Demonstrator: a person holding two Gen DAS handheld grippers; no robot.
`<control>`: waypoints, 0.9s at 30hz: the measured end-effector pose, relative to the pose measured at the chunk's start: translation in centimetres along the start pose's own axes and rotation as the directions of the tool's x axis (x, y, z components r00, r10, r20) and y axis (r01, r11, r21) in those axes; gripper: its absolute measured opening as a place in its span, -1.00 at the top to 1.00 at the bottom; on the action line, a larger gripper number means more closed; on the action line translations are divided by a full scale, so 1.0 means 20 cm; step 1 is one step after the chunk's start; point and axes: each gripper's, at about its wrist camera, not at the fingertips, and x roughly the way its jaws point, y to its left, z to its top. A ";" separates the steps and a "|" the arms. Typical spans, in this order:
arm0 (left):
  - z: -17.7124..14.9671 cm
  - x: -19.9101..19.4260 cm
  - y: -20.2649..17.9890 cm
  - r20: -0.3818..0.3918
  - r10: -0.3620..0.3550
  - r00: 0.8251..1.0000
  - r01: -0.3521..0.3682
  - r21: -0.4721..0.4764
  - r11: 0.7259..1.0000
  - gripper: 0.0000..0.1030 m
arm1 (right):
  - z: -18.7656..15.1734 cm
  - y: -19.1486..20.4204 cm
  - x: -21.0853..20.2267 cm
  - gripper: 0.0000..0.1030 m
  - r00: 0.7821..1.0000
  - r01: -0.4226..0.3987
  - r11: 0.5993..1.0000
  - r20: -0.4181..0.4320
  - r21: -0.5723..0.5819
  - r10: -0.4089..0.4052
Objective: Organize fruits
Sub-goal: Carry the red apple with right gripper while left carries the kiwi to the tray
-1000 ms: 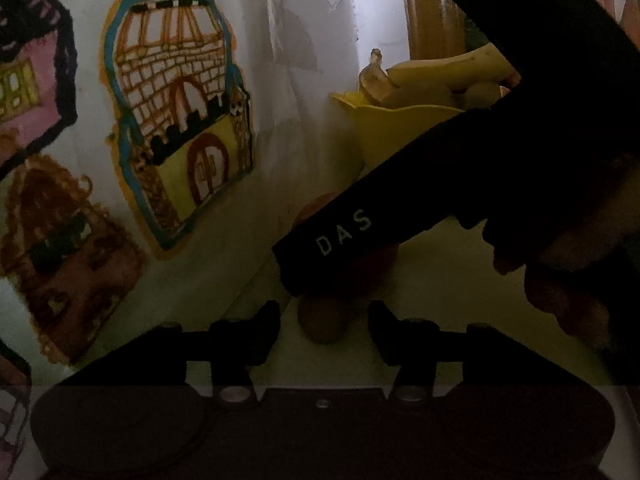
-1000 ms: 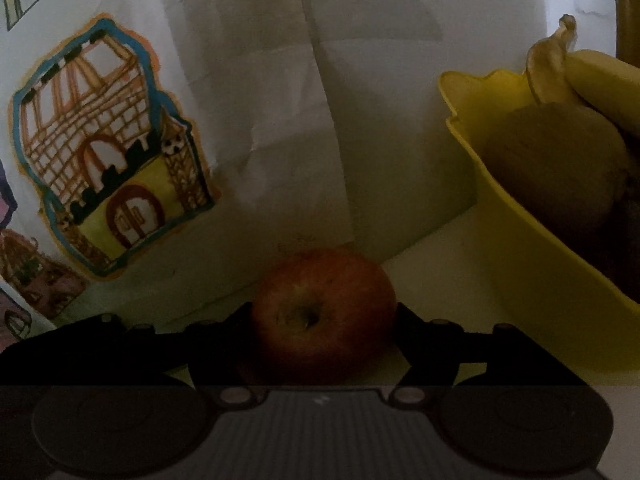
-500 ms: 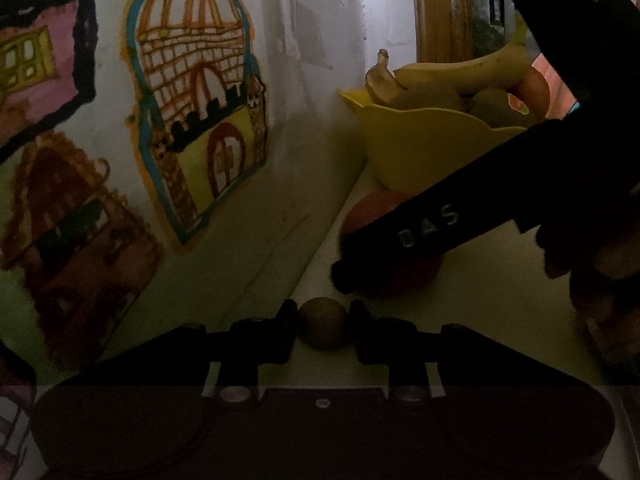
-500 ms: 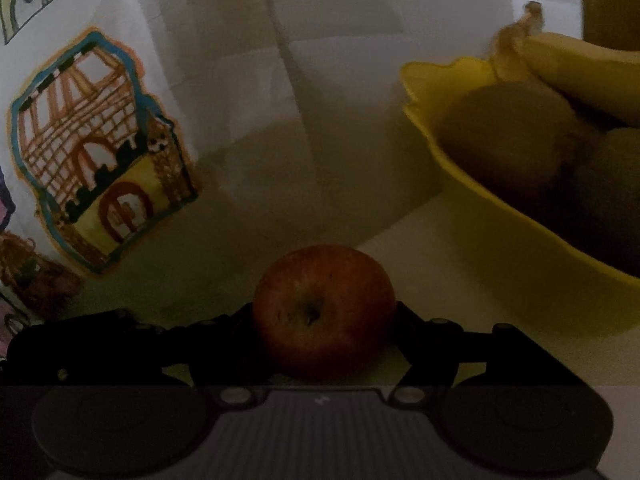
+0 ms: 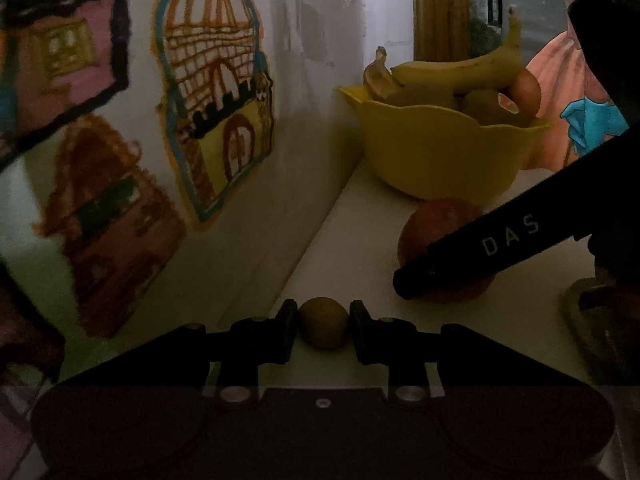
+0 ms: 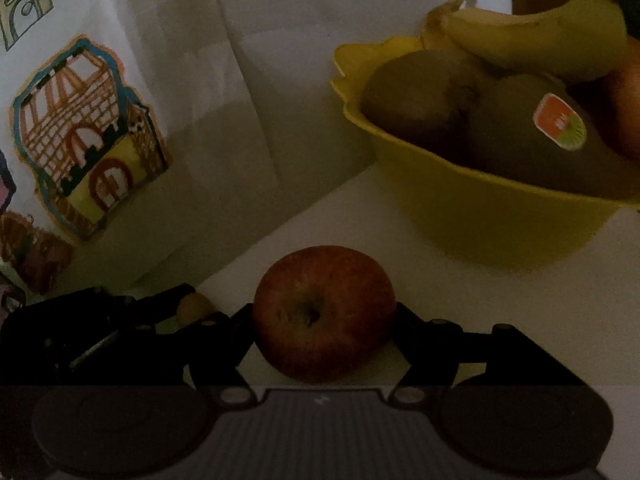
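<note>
Since a second ago, we see our left tool (image 5: 323, 330) has clenched on the small brown fruit (image 5: 323, 328), pads touching both sides, low on the white table (image 5: 360, 240); the yellow bowl (image 5: 440, 152) of fruit sits at one o'clock. From the right wrist, our right tool (image 6: 323, 320) grasps the red apple (image 6: 323, 312) at six o'clock, with the bowl at two o'clock.

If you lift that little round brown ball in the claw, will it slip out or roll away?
The little round fruit sits pinched between the left claw's two pads, so it probably lifts fine. It looks smooth and ball-shaped, so a loose grip might let it squirt out. Set on the white counter, it would likely roll.
</note>
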 end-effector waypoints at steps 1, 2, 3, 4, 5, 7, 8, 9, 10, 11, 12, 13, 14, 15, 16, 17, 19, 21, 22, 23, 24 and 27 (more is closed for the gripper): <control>0.00 -0.01 0.01 -0.004 -0.007 1.000 0.007 -0.007 1.000 0.41 | -0.01 0.02 -0.01 -0.45 1.000 0.007 1.000 -0.006 -0.004 -0.007; -0.01 -0.02 0.02 -0.008 -0.016 1.000 0.016 -0.019 1.000 0.41 | -0.01 0.04 -0.02 -0.45 1.000 0.011 1.000 -0.011 -0.008 -0.011; -0.02 -0.04 0.03 -0.012 -0.026 1.000 0.026 -0.032 0.999 0.41 | -0.03 0.06 -0.03 -0.45 1.000 0.016 1.000 -0.016 -0.008 -0.016; -0.03 -0.05 0.04 -0.015 -0.034 0.999 0.033 -0.042 0.999 0.41 | -0.04 0.08 -0.04 -0.45 1.000 0.019 1.000 -0.021 -0.008 -0.019; -0.04 -0.07 0.05 -0.013 -0.047 0.999 0.046 -0.051 0.998 0.41 | -0.05 0.10 -0.05 -0.45 0.999 0.021 1.000 -0.024 -0.006 -0.021; -0.06 -0.12 0.06 0.003 -0.078 0.997 0.078 -0.059 0.995 0.41 | -0.09 0.11 -0.09 -0.45 0.999 0.021 1.000 -0.027 0.007 -0.021; -0.07 -0.14 0.06 0.010 -0.087 0.996 0.087 -0.057 0.995 0.41 | -0.12 0.13 -0.10 -0.45 0.999 0.019 1.000 -0.028 0.012 -0.018; -0.09 -0.17 0.06 0.015 -0.096 0.995 0.096 -0.055 0.994 0.41 | -0.14 0.14 -0.12 -0.45 0.999 0.016 1.000 -0.028 0.018 -0.015; -0.10 -0.19 0.05 0.019 -0.103 0.994 0.104 -0.056 0.993 0.41 | -0.16 0.15 -0.14 -0.45 1.000 0.013 1.000 -0.027 0.024 -0.013; -0.11 -0.21 0.05 0.019 -0.113 0.993 0.114 -0.058 0.992 0.41 | -0.18 0.17 -0.16 -0.45 1.000 0.011 1.000 -0.025 0.029 -0.010; -0.11 -0.22 0.05 0.017 -0.118 0.993 0.119 -0.059 0.991 0.41 | -0.20 0.18 -0.18 -0.45 1.000 0.008 0.999 -0.021 0.034 -0.007; -0.12 -0.23 0.04 0.016 -0.122 0.992 0.122 -0.063 0.991 0.41 | -0.23 0.20 -0.22 -0.45 1.000 0.004 0.999 -0.013 0.040 -0.004; -0.14 -0.25 0.04 0.015 -0.128 0.992 0.129 -0.069 0.989 0.41 | -0.24 0.18 -0.26 -0.45 1.000 -0.001 0.999 -0.007 0.043 0.001; -0.14 -0.25 0.04 0.013 -0.132 0.991 0.133 -0.073 0.988 0.41 | -0.25 0.20 -0.29 -0.45 1.000 -0.003 0.999 -0.001 0.045 0.003; -0.15 -0.26 0.04 0.011 -0.135 0.991 0.136 -0.077 0.988 0.41 | -0.26 0.21 -0.32 -0.45 1.000 -0.003 0.999 0.004 0.047 0.002; -0.15 -0.28 0.04 0.010 -0.138 0.990 0.138 -0.080 0.987 0.41 | -0.28 0.23 -0.35 -0.45 1.000 -0.003 0.999 0.009 0.049 0.003; -0.16 -0.31 0.03 0.013 -0.140 0.990 0.141 -0.085 0.986 0.41 | -0.31 0.25 -0.42 -0.45 1.000 -0.006 0.999 0.018 0.049 0.005; -0.17 -0.36 0.02 0.020 -0.147 0.989 0.148 -0.085 0.985 0.41 | -0.33 0.28 -0.49 -0.45 1.000 -0.007 0.999 0.026 0.051 0.006; -0.17 -0.38 0.01 0.025 -0.150 0.988 0.152 -0.084 0.985 0.41 | -0.35 0.28 -0.53 -0.45 1.000 -0.007 0.999 0.029 0.050 0.005; -0.17 -0.40 0.00 0.029 -0.154 0.988 0.156 -0.081 0.984 0.41 | -0.36 0.30 -0.57 -0.45 0.999 -0.004 0.999 0.032 0.049 0.003; -0.16 -0.43 -0.02 0.034 -0.159 0.987 0.161 -0.079 0.984 0.41 | -0.39 0.31 -0.61 -0.45 0.999 -0.001 0.999 0.035 0.048 -0.001; -0.16 -0.49 -0.06 0.048 -0.175 0.983 0.178 -0.068 0.982 0.41 | -0.43 0.30 -0.73 -0.45 0.999 0.007 0.999 0.047 0.049 -0.009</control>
